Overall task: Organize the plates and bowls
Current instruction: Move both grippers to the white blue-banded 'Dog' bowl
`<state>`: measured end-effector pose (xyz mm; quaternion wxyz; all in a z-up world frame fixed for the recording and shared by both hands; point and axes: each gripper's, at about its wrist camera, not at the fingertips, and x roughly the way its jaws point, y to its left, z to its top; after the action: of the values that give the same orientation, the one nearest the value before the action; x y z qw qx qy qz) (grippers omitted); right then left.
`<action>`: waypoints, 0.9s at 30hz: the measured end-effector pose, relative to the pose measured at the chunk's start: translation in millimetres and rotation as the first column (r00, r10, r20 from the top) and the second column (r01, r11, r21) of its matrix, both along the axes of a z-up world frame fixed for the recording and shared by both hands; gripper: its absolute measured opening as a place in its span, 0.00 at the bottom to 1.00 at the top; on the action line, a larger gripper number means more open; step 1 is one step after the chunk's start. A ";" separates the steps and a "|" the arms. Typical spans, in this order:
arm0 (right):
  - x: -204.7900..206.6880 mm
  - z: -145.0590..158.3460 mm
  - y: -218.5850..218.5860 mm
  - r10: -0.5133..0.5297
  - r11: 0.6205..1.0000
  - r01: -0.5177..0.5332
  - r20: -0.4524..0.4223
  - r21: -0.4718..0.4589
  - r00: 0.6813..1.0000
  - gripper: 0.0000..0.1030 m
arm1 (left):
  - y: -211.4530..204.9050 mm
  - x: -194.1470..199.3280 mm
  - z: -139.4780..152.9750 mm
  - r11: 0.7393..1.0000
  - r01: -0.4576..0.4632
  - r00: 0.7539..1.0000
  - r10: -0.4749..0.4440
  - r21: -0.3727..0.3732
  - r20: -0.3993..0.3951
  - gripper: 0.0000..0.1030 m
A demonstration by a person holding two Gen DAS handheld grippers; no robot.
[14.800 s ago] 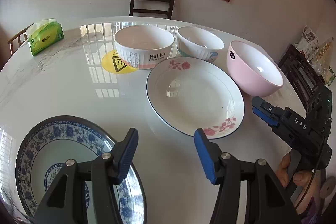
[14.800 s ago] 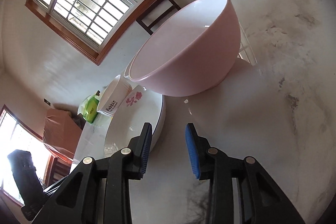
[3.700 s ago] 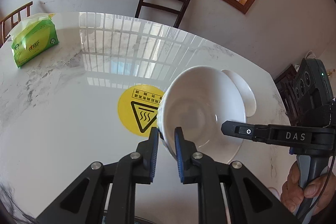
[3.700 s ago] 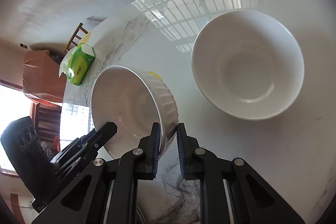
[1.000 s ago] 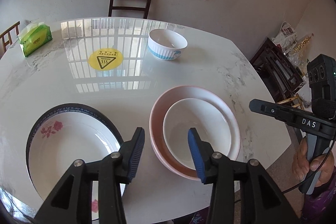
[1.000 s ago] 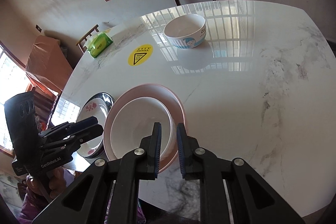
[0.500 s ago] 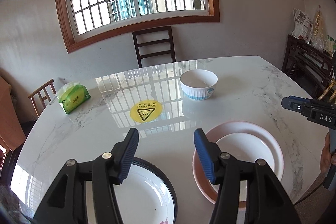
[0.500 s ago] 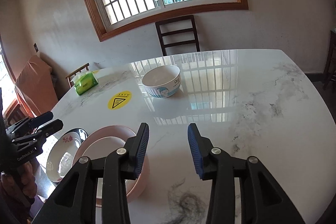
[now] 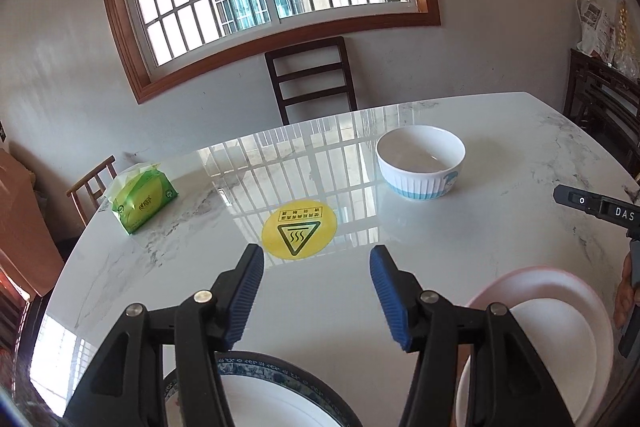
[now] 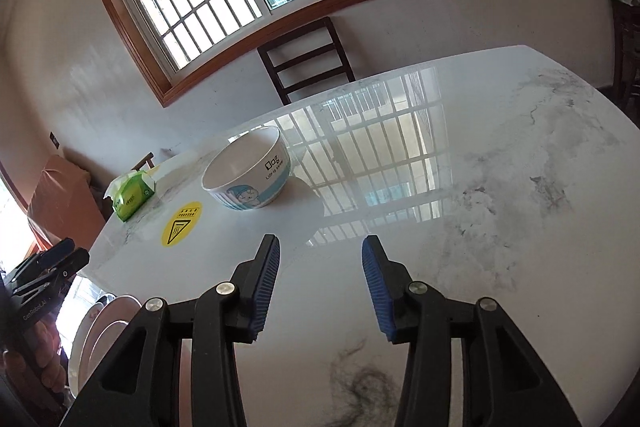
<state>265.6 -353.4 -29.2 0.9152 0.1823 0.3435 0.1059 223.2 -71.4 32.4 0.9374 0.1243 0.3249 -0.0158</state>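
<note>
From the left wrist view, the left gripper [image 9: 316, 291] is seen with its jaws standing apart and nothing between the blue pads; only bare marble table [image 9: 500, 227] lies in the gap. Directly beneath and behind its fingers the stacked plates [image 9: 280, 403], a white plate set in a blue-patterned one, are found, and to its lower right the pink bowl [image 9: 532, 279] with a white bowl [image 9: 560, 347] nested inside it. The one dish not yet stacked, the blue-and-white bowl [image 9: 420, 163], is placed ahead of this gripper and off to its right, beyond the yellow hot-surface sticker [image 9: 299, 234], with the green tissue pack [image 9: 142, 201] far off to the left. From the right wrist view, the right gripper [image 10: 320, 287] is likewise shown released, its jaws having just been opening with nothing held between them. From it the same bowl [image 10: 247, 174] is found ahead and to the left, upright on its foot, its rim round, so no long axis is offered and any point of the rim can be pinched. The bowl is judged to lie well apart from both grippers and between their two lines of aim. Neither hand is clearly favoured, though the right one appears slightly nearer.
</note>
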 end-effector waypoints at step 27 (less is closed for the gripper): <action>115.7 -16.4 5.2 0.085 0.942 -0.079 -0.003 0.327 0.996 0.55 | 23.9 150.4 -41.2 0.931 0.056 0.962 -0.147 -0.361 -0.231 0.55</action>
<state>381.3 -348.2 -45.5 0.8641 0.3178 0.3365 0.1977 373.6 -47.5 -8.8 0.8931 -0.0312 0.4271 -0.1379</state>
